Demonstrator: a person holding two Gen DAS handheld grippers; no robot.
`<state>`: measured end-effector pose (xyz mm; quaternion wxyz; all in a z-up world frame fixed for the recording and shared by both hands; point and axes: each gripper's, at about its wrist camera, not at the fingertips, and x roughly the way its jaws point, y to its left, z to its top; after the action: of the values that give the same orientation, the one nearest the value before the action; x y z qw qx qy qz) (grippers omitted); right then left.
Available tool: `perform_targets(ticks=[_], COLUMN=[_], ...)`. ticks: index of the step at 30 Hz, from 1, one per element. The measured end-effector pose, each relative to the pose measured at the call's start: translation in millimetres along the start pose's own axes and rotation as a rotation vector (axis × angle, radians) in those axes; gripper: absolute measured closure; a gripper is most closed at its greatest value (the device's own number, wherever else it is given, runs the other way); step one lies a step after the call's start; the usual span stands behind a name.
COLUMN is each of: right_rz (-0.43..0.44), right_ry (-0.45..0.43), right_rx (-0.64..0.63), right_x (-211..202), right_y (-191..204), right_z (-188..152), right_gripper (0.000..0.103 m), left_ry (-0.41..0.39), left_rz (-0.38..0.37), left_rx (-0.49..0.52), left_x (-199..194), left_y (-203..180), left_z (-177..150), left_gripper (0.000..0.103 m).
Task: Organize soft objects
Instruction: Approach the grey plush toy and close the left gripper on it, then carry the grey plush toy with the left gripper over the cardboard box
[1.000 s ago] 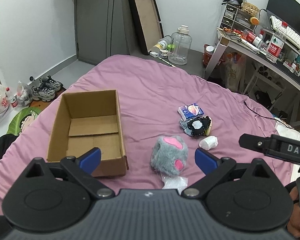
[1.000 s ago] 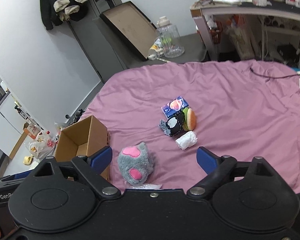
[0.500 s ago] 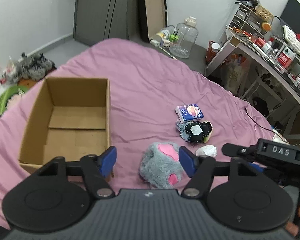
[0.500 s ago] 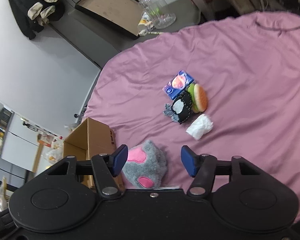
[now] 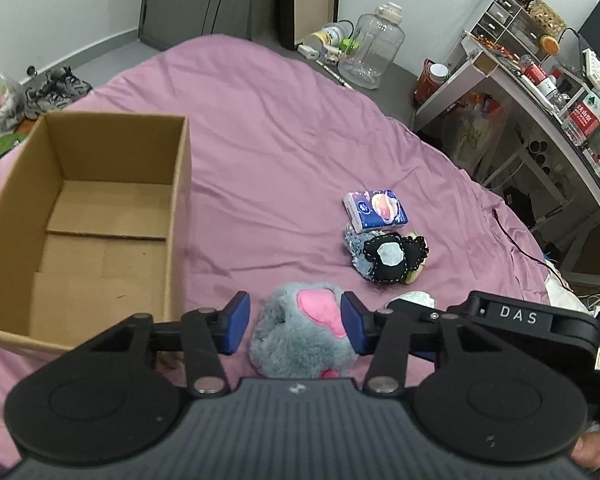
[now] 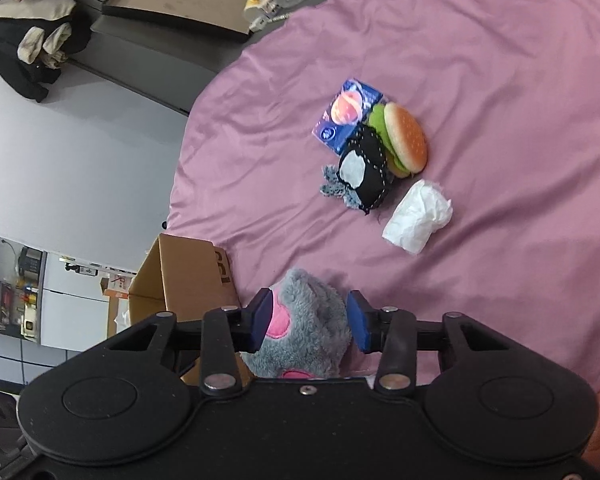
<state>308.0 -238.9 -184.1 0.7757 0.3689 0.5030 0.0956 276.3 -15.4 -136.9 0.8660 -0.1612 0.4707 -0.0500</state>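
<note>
— Two grippers, one grey plush paw (image 5: pixel 300 332) on the purple bed sheet (image 5: pixel 268 128), and neither view shows all of it. How much is hidden?

— Its near end is cut off by each gripper's body. From the left wrist, the left gripper (image 5: pixel 294 322) has just been closing to a narrow gap with the paw between the blue pads (image 5: pixel 236 322); the right pad lies against the fur, the left pad stands a little apart from it.

— And the right gripper (image 6: pixel 311 320)?

— Also just been closing. From its own camera both pads (image 6: pixel 358 322) sit against the fur on either side; whether they press hard I cannot tell. In the left view it shows only as a black bar (image 5: pixel 520 320) lettered DAS.

— What does one camera catch that the other misses?

— The left view looks into the open cardboard box (image 5: pixel 80 216), just left of the paw. The right view gives only one outer corner of it (image 6: pixel 188 276). The right view shows the toy burger (image 6: pixel 404 136) plainly; in the left view it is nearly hidden behind the black stitched pouch (image 5: pixel 392 258).

— Anything else?

— A blue tissue pack (image 6: pixel 346 114) touching that pile, and a crumpled white tissue (image 6: pixel 418 216) near it, mostly hidden behind the bar in the left view.
</note>
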Motion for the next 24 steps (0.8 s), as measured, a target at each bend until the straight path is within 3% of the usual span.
perform_targets(ticks=[8, 14, 20, 24], right_rz=[-0.021, 0.011, 0.032, 0.040], right_ry=[0.036, 0.065, 0.089, 0.088], right_rx=[0.085, 0.162, 0.186, 0.185], right_x=[21.8, 32.0, 39.5, 40.5], right_y=[-11.4, -19.5, -21.7, -22.4], right_z=[0.9, 1.2, 1.1, 1.6], right_gripper=[0.061, 0.066, 0.082, 0.085], left_ry=[0.036, 0.041, 0.048, 0.041], left_rz=[0.027, 0.023, 0.003, 0.020], left_rx=[-0.073, -0.149, -0.233, -0.223], left_x=[27.5, 39.3, 44.6, 43.3], left_y=[3.6, 4.4, 1.0, -10.0], left_z=[-0.9, -3.0, -7.0, -8.4], left_gripper=[0.064, 0.072, 0.084, 0.086])
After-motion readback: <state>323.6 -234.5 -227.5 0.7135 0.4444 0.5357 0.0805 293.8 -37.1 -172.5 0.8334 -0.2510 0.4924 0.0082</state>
